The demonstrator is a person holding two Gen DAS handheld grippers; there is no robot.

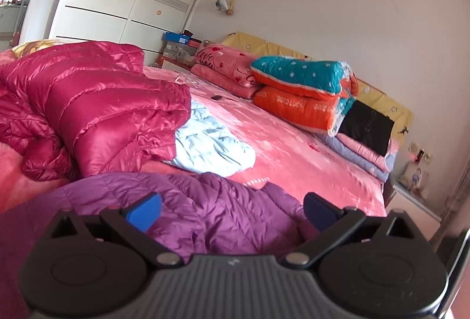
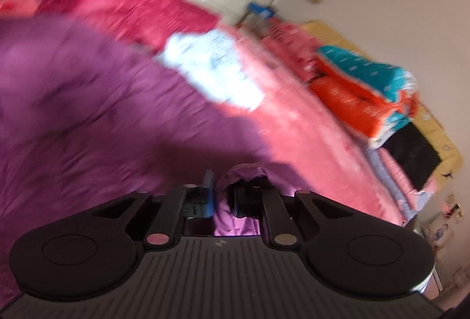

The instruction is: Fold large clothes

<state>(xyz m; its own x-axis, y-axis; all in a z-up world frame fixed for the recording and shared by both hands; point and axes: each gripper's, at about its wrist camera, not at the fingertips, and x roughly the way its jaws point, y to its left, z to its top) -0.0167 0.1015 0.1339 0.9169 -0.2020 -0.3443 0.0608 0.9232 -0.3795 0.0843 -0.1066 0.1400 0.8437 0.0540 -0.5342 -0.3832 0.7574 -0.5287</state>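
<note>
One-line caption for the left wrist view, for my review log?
Open left claw hovers over a purple puffer jacket on a pink bed, with a crumpled magenta jacket beyond.

Crumpled purple quilted jacket (image 1: 205,210) on the pink bed, one fold claw-pinched.

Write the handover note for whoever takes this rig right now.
Left gripper: open, holding nothing, over the purple jacket.
Right gripper: shut on a fold of the purple jacket; its view is blurred.
Purple jacket lies crumpled at the near edge of the bed. Red jacket is heaped beyond it, over a light blue garment.
Done: nothing looks folded.
Left: all three garments.
</note>
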